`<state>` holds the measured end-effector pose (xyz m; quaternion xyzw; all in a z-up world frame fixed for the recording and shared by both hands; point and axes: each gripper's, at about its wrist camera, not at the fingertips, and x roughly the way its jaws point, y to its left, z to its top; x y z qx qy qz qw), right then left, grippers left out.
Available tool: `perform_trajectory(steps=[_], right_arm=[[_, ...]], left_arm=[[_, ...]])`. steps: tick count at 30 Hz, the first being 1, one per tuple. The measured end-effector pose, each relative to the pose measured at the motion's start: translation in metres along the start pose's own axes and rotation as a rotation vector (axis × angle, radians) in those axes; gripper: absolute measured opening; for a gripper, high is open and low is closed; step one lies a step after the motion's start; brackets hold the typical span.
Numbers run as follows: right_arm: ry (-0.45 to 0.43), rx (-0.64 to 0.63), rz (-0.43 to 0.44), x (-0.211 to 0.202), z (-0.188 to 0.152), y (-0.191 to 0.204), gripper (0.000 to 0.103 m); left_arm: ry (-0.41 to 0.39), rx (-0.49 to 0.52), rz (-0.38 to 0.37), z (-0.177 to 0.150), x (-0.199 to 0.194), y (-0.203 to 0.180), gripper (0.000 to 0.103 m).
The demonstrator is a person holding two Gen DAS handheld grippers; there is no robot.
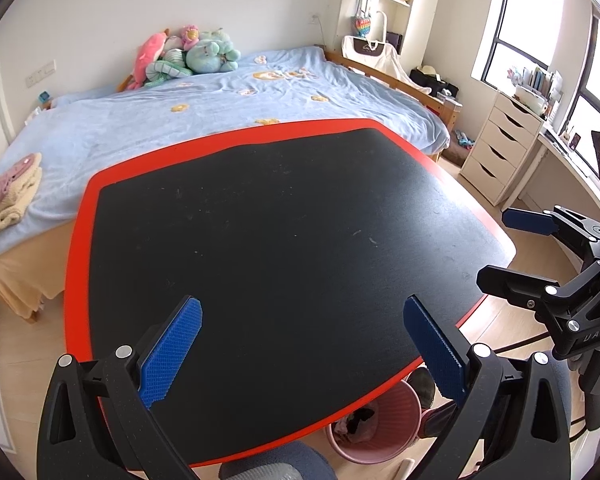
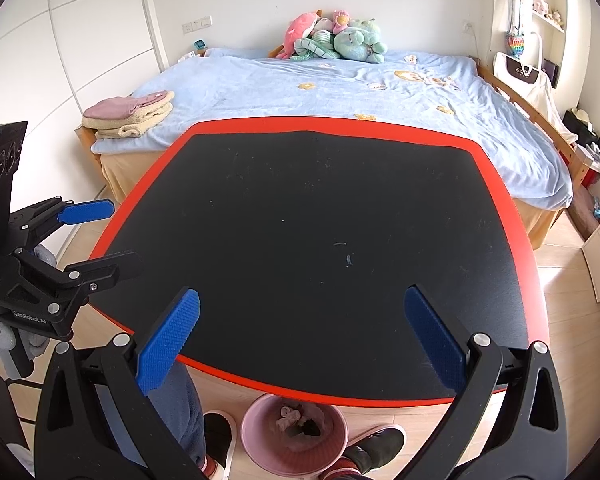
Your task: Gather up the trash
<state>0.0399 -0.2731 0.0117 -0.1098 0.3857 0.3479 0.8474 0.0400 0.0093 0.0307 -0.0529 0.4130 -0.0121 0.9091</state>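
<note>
Two claws, my left claw (image 1: 302,342) and right claw (image 2: 302,334), hover spread and empty above the surface (image 2: 320,216). Only specks show there, and the pink bin (image 2: 294,440) below its near edge holds scraps, so I judge I should scan before any reach.

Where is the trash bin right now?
The pink trash bin sits on the floor under the near edge of the black table, between the person's shoes in the right wrist view; it shows bottom right of centre in the left wrist view.

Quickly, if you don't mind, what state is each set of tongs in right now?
Left tongs: open, holding nothing, over the black table.
Right tongs: open, holding nothing, over the same table.
</note>
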Motion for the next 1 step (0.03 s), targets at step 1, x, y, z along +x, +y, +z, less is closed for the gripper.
perform_trajectory(steps=[1], right_arm=[[0.002, 0.001, 0.000, 0.0014, 0.0001, 0.0001, 0.100]], left_arm=[[-0.003, -0.002, 0.010, 0.0000, 0.0008, 0.0016, 0.097]])
